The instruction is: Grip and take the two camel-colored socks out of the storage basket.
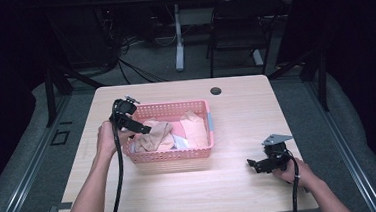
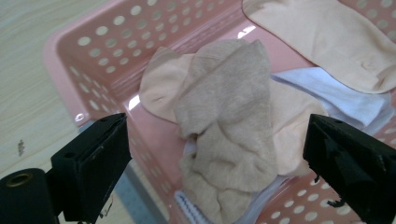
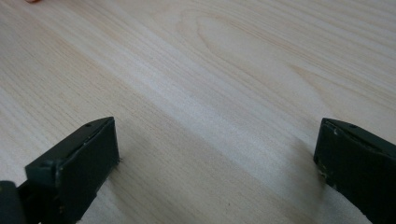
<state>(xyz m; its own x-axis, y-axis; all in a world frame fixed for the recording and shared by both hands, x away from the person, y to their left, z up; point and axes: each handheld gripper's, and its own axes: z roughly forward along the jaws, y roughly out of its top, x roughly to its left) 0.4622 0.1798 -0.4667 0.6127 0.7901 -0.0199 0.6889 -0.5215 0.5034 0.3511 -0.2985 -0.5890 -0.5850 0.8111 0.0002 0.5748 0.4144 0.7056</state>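
— Left tool (image 1: 138, 128) first: how do its jaws stand?

— Spread wide. In the left gripper view they rise at the lower left and lower right corners with a crumpled tan sock (image 2: 229, 126) in the gap between them, and neither pad presses on it. So it is released, gripping nothing.

— Where is that sock?

— In the pink basket (image 1: 172, 155), at its left end, heaped on a paler peach cloth (image 2: 161, 86) and a white cloth (image 2: 336, 93). Another peach cloth (image 2: 327, 37) lies toward the upper right of the left gripper view. In the high view the basket sits left of centre on the counter (image 1: 237, 122), and the left tool hangs over its left rim, held by the left hand (image 1: 107, 138).

— And the right tool (image 1: 252, 164)?

— Also wide open. In the right gripper view its two jaws stand far apart at the bottom corners, with bare wood grain between them. It holds nothing.

— Where in the high view?

— Lower right of the frame, low over the counter in the right hand (image 1: 293, 171), well apart from the basket.
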